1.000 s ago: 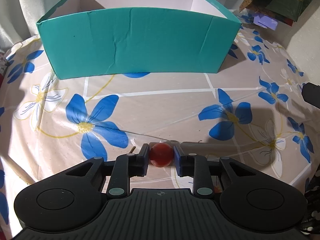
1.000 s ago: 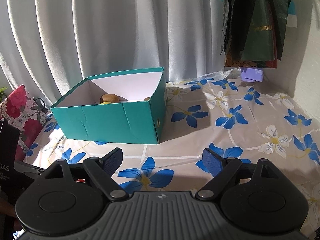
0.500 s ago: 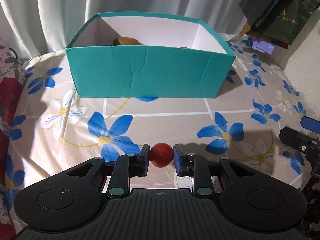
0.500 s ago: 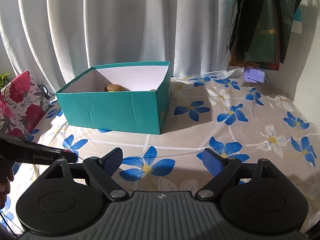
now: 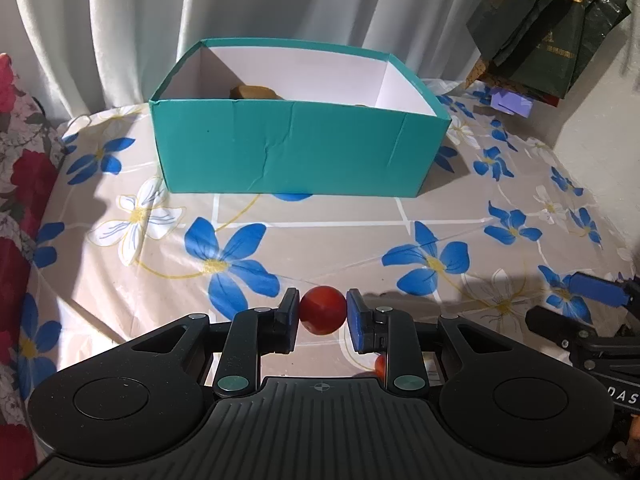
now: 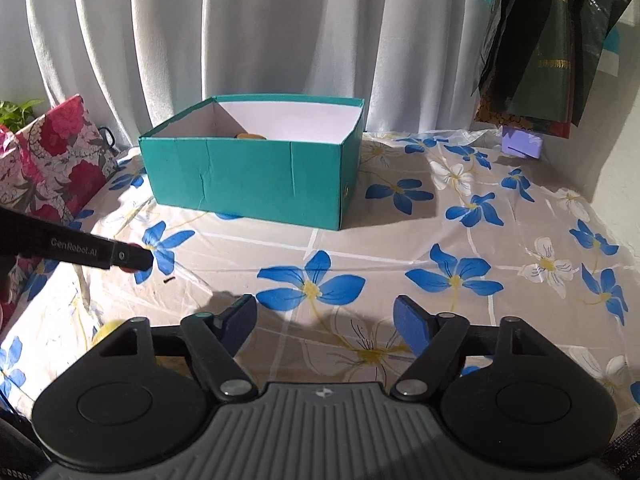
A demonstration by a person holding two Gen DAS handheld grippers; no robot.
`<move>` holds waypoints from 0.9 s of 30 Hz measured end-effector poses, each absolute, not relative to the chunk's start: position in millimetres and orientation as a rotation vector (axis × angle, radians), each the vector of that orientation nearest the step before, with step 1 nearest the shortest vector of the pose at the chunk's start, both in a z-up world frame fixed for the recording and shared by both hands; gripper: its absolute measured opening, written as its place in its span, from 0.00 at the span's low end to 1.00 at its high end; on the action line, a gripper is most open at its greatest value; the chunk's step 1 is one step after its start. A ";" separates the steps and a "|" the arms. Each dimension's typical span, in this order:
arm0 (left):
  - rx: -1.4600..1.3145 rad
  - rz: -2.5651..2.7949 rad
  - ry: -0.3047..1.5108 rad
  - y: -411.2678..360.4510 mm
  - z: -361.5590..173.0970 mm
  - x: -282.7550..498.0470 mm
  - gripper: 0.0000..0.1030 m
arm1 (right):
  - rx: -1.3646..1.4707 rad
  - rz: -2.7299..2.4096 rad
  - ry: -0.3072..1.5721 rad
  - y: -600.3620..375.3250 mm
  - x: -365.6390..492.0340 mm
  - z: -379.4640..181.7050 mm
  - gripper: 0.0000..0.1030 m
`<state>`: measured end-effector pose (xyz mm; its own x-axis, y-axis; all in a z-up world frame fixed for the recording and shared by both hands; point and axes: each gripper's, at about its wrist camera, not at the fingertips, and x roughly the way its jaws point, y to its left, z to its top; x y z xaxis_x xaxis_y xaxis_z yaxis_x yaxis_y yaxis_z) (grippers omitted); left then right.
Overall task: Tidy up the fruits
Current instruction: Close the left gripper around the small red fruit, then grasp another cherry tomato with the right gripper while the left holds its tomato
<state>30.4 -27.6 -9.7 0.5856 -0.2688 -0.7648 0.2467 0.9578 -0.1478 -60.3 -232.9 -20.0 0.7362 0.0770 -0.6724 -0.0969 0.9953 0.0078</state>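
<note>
Pale grey pleated curtain [image 6: 280,32] spans the upper frame behind the worktop [image 6: 400,240], which carries a beige cloth with blue and white flowers. Dark plastic bags [image 6: 540,48] hang upper right against a white wall [image 6: 624,140]. Red floral fabric [image 6: 52,160] sits left. Strong light falls across the cloth.

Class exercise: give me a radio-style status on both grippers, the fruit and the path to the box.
Left gripper shut on red fruit. Right gripper empty, jaws closing. Teal box ahead, open-topped, nothing between.

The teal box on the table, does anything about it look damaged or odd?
Yes. The teal box has a vertical crease with a small tear in its front wall, seen from both wrists. It stands upright on the flowered tablecloth, with a brown fruit inside.
</note>
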 end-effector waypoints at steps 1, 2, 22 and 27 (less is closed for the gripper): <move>-0.027 -0.302 0.895 -27.7 -9.3 29.0 0.28 | -0.031 0.106 0.755 -232.6 -63.8 -22.6 0.65; -0.028 -0.302 0.894 -27.7 -8.9 27.3 0.28 | -0.038 0.115 0.768 -231.6 -67.6 -25.1 0.64; -0.024 -0.324 0.907 -32.4 -10.4 8.3 0.28 | -0.031 0.243 0.995 -218.7 -92.4 -67.4 0.32; -0.022 -0.312 0.911 -31.9 -11.6 10.3 0.28 | -0.035 0.245 1.001 -220.0 -89.7 -72.2 0.25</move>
